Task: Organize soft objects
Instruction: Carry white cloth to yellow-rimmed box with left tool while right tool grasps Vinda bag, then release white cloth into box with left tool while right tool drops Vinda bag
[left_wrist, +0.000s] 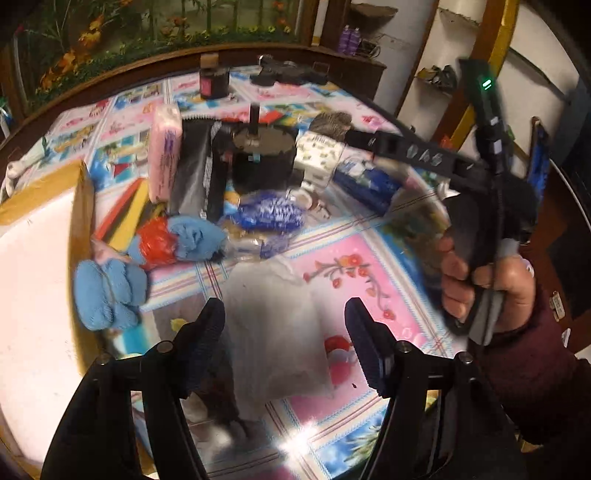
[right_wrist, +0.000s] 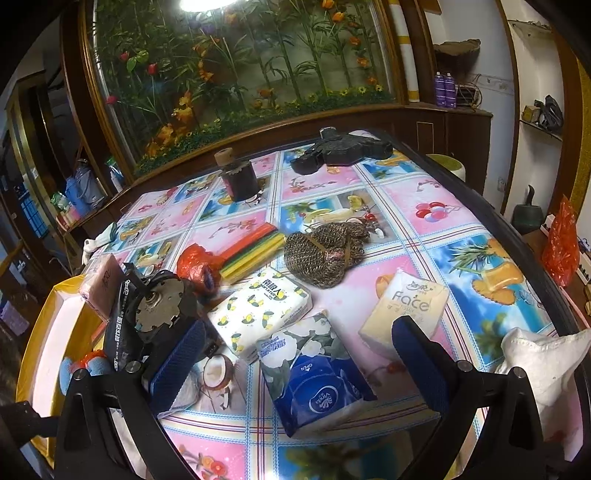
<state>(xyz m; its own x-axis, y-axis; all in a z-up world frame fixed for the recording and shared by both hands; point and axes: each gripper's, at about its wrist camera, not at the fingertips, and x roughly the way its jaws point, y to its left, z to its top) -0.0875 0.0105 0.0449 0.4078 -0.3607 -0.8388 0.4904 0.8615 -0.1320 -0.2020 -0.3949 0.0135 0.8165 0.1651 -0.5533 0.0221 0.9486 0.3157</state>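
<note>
my left gripper (left_wrist: 284, 343) is spread over the white cloth (left_wrist: 280, 325) near the table's front edge, not pinching yet. i should go lower, then squeeze gently. my right gripper (right_wrist: 299, 354) hangs spread, empty.

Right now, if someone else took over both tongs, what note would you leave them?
Left tongs: open, over the white cloth, not gripping it.
Right tongs: open, empty, over the blue tissue pack.
Lemon pack, Face pack, pink pack and blue towel lie on the table.
Done: nothing clearly sorted.
Left: nearly all of it.
</note>
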